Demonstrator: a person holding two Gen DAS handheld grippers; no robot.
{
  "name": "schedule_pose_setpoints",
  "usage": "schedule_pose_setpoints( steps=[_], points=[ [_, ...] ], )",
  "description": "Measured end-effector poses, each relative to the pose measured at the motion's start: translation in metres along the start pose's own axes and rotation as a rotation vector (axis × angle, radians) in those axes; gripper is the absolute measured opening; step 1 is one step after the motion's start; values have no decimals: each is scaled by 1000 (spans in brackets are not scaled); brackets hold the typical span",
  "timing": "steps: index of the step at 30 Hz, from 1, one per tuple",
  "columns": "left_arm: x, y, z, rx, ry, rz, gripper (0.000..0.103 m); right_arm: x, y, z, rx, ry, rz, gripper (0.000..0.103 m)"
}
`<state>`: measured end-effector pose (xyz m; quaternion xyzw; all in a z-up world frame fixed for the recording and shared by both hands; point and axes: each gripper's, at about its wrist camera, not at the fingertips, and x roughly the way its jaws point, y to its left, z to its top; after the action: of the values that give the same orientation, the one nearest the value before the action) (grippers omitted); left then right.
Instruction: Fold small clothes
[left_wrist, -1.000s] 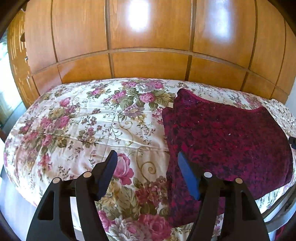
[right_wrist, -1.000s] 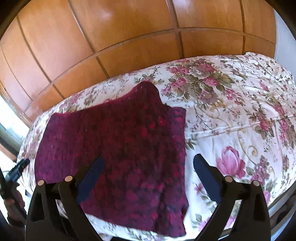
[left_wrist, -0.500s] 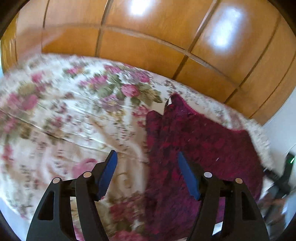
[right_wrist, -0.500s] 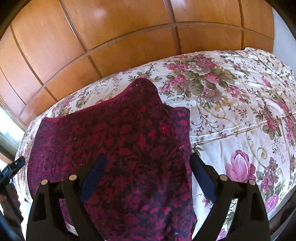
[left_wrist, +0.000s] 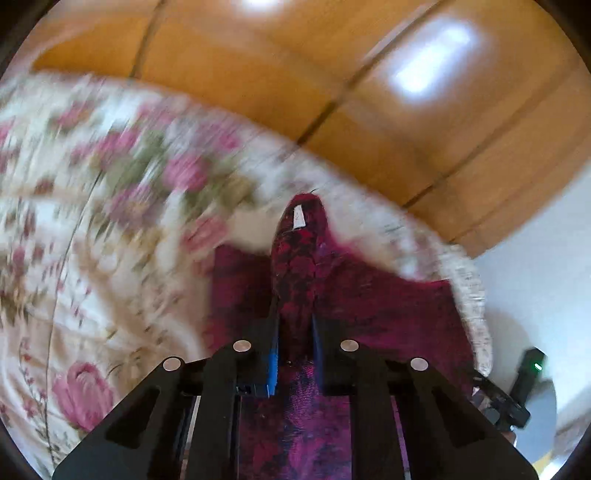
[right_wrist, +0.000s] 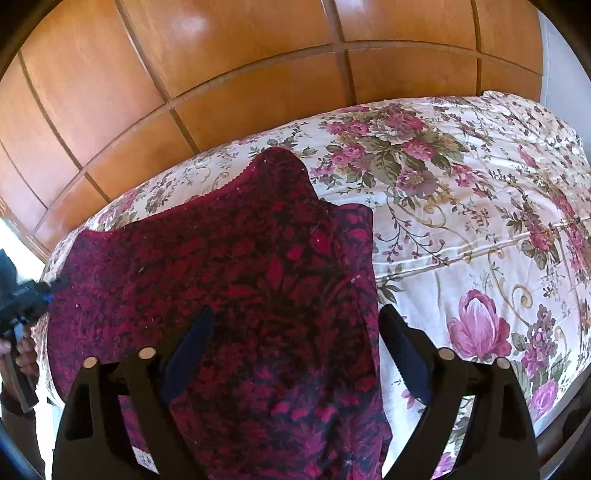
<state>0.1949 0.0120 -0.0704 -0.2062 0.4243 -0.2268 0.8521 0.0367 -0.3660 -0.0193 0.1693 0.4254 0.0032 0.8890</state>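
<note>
Looking along my left tool (left_wrist: 294, 334), I see its two fingers clenched on a raised ridge of the dark red patterned garment (left_wrist: 295, 266), pinched right between the blue pads, with a small white label (left_wrist: 297, 218) showing at the far tip of the fold. The rest of the cloth lies flat on the floral bedspread (left_wrist: 92, 229), which is blurred here, below the wooden wall panels (left_wrist: 295, 74). My worry is that the pinch holds only a narrow strip of knit; if I pull too fast it may slip out, or the whole piece may drag across the bed instead of folding. From my right tool (right_wrist: 295, 354), the garment (right_wrist: 229, 266) spreads directly ahead and under the released, wide-apart fingers, touching neither that I can tell, and reaches to the bed's left edge where the left tool (right_wrist: 44, 291) grips its side. The bedspread (right_wrist: 480, 221) lies bare to the right.
</note>
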Motion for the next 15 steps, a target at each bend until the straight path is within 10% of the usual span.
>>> schedule_pose_setpoints(
  steps=[4, 11, 15],
  points=[
    [-12, -23, -10, 122, -61, 85, 14, -6, -6, 4, 13, -19, 21, 78],
    [9, 3, -10, 30, -26, 103, 14, 3, 2, 44, 3, -63, 13, 77],
    [-9, -9, -9, 75, -76, 57, 14, 31, 14, 67, -24, -10, 5, 49]
  ],
)
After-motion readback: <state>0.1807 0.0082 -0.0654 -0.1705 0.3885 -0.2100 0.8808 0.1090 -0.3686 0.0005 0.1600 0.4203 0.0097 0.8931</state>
